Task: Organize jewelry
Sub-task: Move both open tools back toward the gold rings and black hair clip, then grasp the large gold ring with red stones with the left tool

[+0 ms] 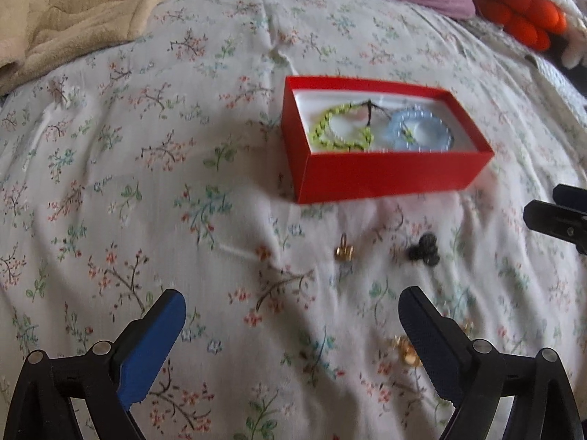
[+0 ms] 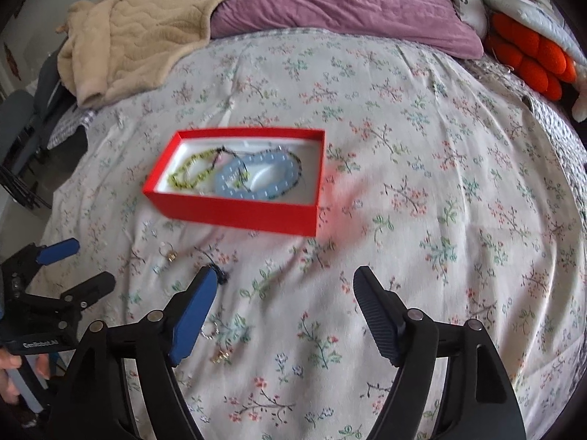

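Observation:
An open red box (image 1: 385, 178) (image 2: 234, 214) lies on the floral bedspread. It holds a green beaded bracelet (image 1: 341, 130) (image 2: 190, 174) and a pale blue bracelet (image 1: 422, 132) (image 2: 256, 180). In front of the box lie loose pieces: a gold earring (image 1: 344, 253), a dark beaded piece (image 1: 425, 250) (image 2: 220, 275), a gold piece (image 1: 403, 352) (image 2: 221, 357) and a small silver ring (image 2: 211, 330). My left gripper (image 1: 291, 299) (image 2: 90, 262) hangs open above the bedspread with nothing between its fingers. My right gripper (image 2: 285, 275) is open too, empty, its left finger beside the dark piece.
A beige blanket (image 2: 139, 36) and a purple pillow (image 2: 348, 3) lie at the head of the bed. An orange plush thing (image 2: 528, 58) sits at the far right. A person's hand (image 2: 11, 366) holds the left gripper at the bed's left edge.

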Motion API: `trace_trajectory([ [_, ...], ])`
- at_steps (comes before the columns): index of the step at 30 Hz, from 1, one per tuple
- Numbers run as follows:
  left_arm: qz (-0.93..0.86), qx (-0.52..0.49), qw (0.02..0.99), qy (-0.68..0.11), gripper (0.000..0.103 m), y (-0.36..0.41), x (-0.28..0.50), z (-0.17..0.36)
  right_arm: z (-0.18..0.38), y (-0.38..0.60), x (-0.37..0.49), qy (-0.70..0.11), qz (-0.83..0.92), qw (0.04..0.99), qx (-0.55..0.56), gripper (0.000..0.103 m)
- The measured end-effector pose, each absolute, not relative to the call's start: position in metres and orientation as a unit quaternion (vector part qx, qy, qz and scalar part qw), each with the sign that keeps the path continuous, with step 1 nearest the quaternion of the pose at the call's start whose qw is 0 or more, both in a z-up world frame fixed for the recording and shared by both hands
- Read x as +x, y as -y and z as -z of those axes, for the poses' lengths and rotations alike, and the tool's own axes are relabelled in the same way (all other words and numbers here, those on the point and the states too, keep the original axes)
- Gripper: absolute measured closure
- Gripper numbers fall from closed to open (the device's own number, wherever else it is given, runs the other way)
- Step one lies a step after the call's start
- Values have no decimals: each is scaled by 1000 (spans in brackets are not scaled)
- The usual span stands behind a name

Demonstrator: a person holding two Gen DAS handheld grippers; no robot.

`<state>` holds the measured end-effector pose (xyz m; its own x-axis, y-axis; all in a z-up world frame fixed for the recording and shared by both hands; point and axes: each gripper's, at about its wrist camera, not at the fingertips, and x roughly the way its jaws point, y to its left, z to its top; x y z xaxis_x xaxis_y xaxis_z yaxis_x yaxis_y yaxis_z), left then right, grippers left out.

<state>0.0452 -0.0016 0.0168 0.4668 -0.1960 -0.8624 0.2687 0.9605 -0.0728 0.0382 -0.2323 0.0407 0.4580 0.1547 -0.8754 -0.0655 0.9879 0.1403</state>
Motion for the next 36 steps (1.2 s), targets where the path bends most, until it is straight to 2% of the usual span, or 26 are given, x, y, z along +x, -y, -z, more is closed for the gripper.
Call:
trace_trajectory([
  [14,176,74,840,-508,7,8,9,12,-4,241,11,-551,-49,833,14,23],
  [26,258,66,837,-478,7,28,-14,21,24,245,-20,-557,-76,827,-31,23],
  [28,264,68,837,-474,9,33,-16,20,26,243,-23,-557,-82,825,-38,23],
  [30,271,69,837,-470,16,38,-17,21,29,241,-25,-559,-85,824,-47,23],
  [36,281,80,835,-467,27,53,-16,27,28,238,-27,-558,-89,823,-57,23],
])
